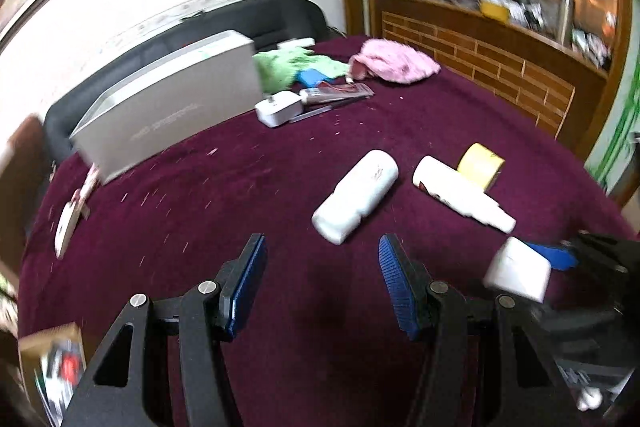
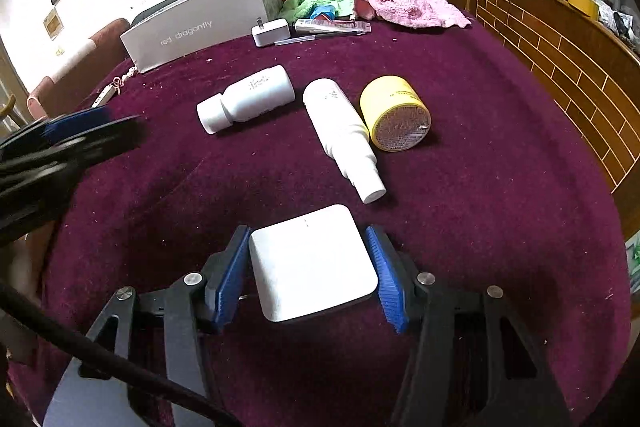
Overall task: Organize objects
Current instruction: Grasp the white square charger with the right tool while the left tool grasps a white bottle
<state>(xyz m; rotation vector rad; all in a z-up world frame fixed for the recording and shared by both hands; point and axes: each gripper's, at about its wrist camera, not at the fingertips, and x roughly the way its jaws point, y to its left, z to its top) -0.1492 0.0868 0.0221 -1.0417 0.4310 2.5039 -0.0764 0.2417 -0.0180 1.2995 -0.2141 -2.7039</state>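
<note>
In the left wrist view, the left gripper (image 1: 322, 259) hung with its blue pads spread wide and nothing between them, low in the frame above the maroon tablecloth (image 1: 224, 195). Just above it lay a stout white bottle (image 1: 355, 196) on its side, with a slimmer white spray bottle (image 1: 460, 191) to its right and a yellow tin (image 1: 481, 165) touching that. At the lower right edge the right gripper (image 1: 560, 259) showed blurred, clamped on a white square box (image 1: 518, 269). A grey shoebox (image 1: 172, 103) stood at the upper left. In the right wrist view, the right gripper (image 2: 306, 265) held the white square box (image 2: 312, 263) between both pads at bottom centre. Above it lay the stout white bottle (image 2: 250, 97), the white spray bottle (image 2: 340, 137) and the yellow tin (image 2: 394, 113), with a pink cloth (image 2: 412, 7) near the top.
</note>
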